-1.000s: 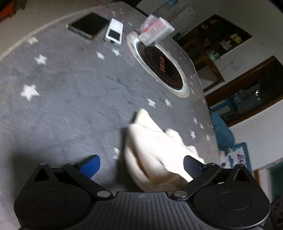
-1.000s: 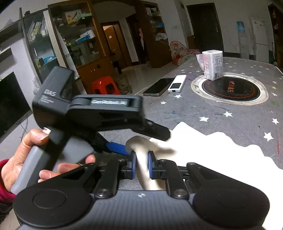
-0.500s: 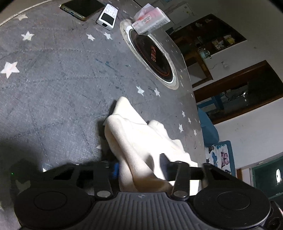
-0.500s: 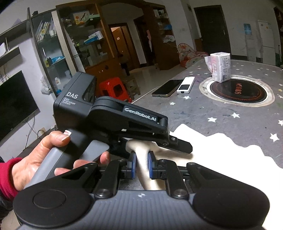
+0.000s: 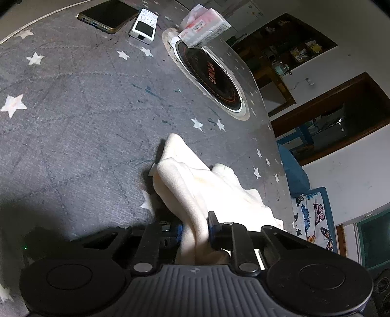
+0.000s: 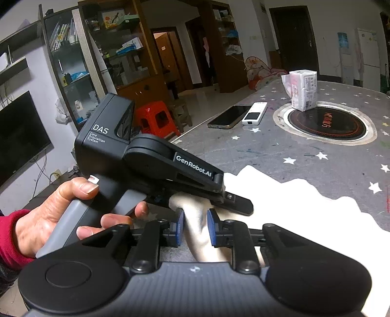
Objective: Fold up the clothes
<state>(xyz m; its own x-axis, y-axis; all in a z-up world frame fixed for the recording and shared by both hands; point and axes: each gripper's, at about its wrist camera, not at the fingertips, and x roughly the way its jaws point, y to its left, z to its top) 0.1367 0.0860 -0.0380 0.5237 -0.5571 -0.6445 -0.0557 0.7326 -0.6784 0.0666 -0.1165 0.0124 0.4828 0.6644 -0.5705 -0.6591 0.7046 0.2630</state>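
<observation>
**Cream fleece garment pinched by both grippers, fold not made yet**

Cream-white soft fleece garment (image 5: 202,192), bunched at the near edge of the grey star-print tablecloth (image 5: 73,122), with the rest spread flat to the right in the right wrist view (image 6: 304,202). Nowhere near the clutter at the far end: dark smartphone (image 5: 108,15), white remote (image 5: 143,25), pink-and-white tissue pack (image 5: 204,30) sitting on the rim of the round black inset hotplate (image 5: 209,78).

Left gripper (image 5: 195,228): closed down to a narrow gap, thick ridge of fleece squeezed between the blue pads. Right gripper (image 6: 195,228): same deal, narrow gap, a roll of the same cloth clamped in it. Both bites very close together, practically on the same corner, with the left tool's black body and the bare hand (image 6: 58,217) around its grey handle just beside the right fingers.

Looks like the grasp stage: hem secured, nothing carried over so far. No crease visible, so early in the task, probably.

Next up, by best guess: spread the two bites apart to pull the edge taut, lift clear of the tablecloth, then carry it over the flat part toward the far side. Worth watching for the thick fleece slipping out of the pads, and for dragging the lower layer along.
</observation>
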